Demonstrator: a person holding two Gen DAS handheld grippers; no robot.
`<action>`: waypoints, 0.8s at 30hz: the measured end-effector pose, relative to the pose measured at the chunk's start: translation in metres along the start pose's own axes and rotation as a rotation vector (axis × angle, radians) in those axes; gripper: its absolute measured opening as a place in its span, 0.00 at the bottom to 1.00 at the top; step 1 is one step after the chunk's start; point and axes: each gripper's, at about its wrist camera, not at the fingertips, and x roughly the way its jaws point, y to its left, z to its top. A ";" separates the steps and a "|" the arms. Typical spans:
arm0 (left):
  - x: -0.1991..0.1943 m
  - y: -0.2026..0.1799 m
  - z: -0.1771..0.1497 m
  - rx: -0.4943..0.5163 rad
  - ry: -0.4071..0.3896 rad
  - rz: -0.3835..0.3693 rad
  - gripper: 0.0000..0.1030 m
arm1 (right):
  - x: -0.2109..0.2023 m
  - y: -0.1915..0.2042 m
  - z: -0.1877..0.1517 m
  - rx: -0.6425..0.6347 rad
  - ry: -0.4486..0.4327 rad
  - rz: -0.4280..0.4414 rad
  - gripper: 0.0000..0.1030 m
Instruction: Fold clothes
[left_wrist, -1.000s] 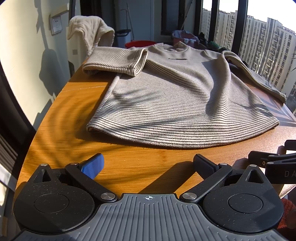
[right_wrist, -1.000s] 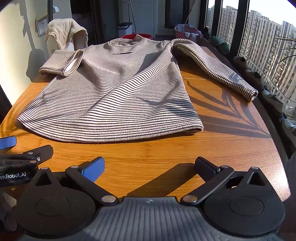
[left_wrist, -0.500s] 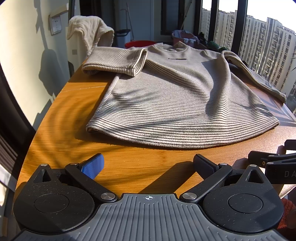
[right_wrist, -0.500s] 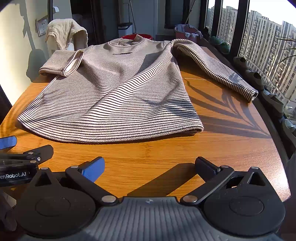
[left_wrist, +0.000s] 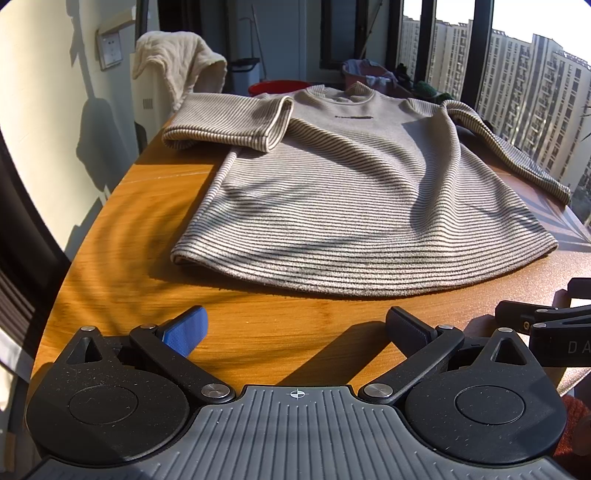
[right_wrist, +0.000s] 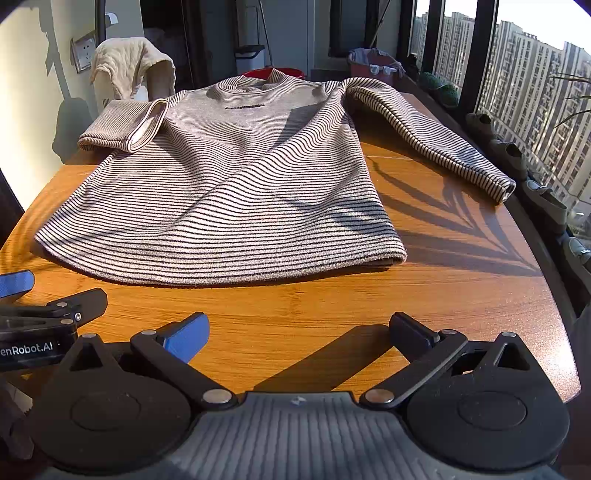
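Nearest, two grippers, left gripper (left_wrist: 295, 326) and right gripper (right_wrist: 299, 328), hang with fingers spread wide and empty over one wooden table (right_wrist: 332, 314), where one striped sweater (right_wrist: 236, 177) lies flat toward twelve o'clock, its two sleeves at ten and two.

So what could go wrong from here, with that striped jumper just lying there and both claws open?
Two things, probably. The striped jumper is uneven: its left sleeve is already doubled over while its right sleeve stretches out to the table edge, so that cuff might slide off when pulled. Also, the left gripper and right gripper are both open short of the hem, and a pinch could catch only one layer.
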 end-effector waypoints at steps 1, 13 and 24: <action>0.000 0.000 0.000 0.000 0.000 0.000 1.00 | 0.000 0.000 0.000 0.000 0.000 0.000 1.00; 0.000 0.000 0.000 0.001 -0.004 -0.001 1.00 | 0.000 0.000 0.000 -0.002 -0.003 0.001 1.00; 0.002 0.000 0.001 0.001 -0.005 -0.001 1.00 | -0.001 0.000 -0.001 -0.002 -0.006 0.003 1.00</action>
